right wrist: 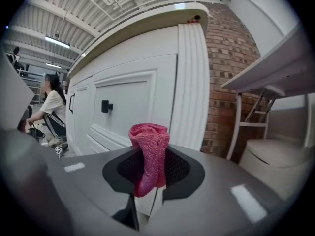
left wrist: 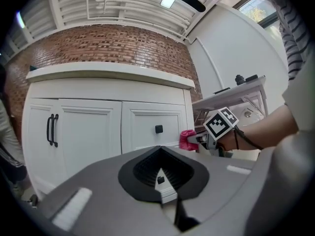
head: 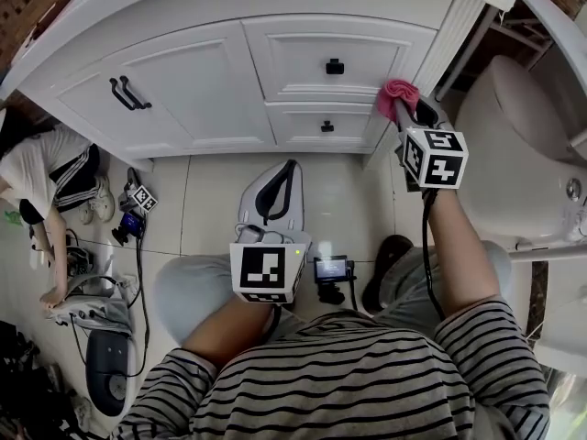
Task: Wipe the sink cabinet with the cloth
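The white sink cabinet (head: 197, 90) fills the top of the head view, with doors on the left and two drawers on the right. My right gripper (head: 404, 110) is shut on a bunched pink cloth (head: 396, 93), held up by the fluted corner post beside the upper drawer. I cannot tell whether the cloth touches the cabinet. In the right gripper view the pink cloth (right wrist: 149, 151) stands up out of the right gripper (right wrist: 147, 183), in front of the sink cabinet (right wrist: 128, 102). My left gripper (head: 290, 169) hangs low over the floor, shut and holding nothing. It faces the sink cabinet (left wrist: 88, 127).
A white toilet (head: 523, 145) stands close to the right of the cabinet. A person (head: 46, 172) crouches on the floor at the left among cables and gear (head: 92, 301). A small black device (head: 330, 269) lies on the tiles by my knees.
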Available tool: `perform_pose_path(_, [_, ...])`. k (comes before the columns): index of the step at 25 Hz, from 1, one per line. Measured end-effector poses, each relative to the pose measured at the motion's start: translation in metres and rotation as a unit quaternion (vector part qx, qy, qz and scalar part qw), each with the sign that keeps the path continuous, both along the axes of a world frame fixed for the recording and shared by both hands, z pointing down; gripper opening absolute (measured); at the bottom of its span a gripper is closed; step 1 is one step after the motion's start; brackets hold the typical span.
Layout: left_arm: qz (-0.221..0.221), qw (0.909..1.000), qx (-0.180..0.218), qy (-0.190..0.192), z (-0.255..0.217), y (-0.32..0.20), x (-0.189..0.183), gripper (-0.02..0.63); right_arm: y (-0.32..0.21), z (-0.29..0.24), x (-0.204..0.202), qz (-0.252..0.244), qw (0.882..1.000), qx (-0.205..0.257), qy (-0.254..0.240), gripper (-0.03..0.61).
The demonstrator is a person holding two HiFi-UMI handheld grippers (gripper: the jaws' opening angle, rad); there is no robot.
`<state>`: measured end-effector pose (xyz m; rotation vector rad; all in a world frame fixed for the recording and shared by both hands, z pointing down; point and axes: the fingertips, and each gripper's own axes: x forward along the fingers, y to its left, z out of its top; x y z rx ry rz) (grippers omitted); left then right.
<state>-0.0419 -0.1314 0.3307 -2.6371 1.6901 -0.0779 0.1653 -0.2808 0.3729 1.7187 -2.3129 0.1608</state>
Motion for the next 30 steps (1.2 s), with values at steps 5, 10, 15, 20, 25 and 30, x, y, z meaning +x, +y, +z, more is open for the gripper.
perform_pose_path(5, [-0.001, 1.0, -0.001, 0.008, -0.003, 0.003, -0.001, -0.002, 0.012, 0.009, 0.017, 0.042, 0.998, -0.009, -0.036, 0.089])
perform_pose_path(10, [0.0, 0.9997, 0.001, 0.023, -0.009, 0.005, -0.003, -0.002, 0.016, 0.021, -0.099, -0.089, 0.995, 0.0, -0.055, 0.089])
perform_pose_path(15, [-0.009, 0.9997, -0.003, 0.024, -0.009, 0.002, -0.013, -0.002, 0.013, 0.053, -0.232, -0.221, 0.975, -0.008, -0.013, 0.091])
perform_pose_path(20, [-0.01, 0.9999, -0.004, 0.011, -0.008, -0.001, -0.016, -0.002, -0.008, 0.088, -0.254, -0.232, 0.971, -0.02, 0.045, 0.091])
perform_pose_path(25, [0.001, 0.9999, -0.01, 0.009, 0.004, -0.002, -0.01, -0.002, -0.009, 0.099, -0.188, -0.186, 0.98, -0.026, 0.068, 0.089])
perform_pose_path(30, [0.01, 0.9999, -0.014, 0.001, 0.009, -0.003, 0.001, -0.002, -0.008, 0.096, -0.114, -0.125, 0.99, -0.029, 0.057, 0.091])
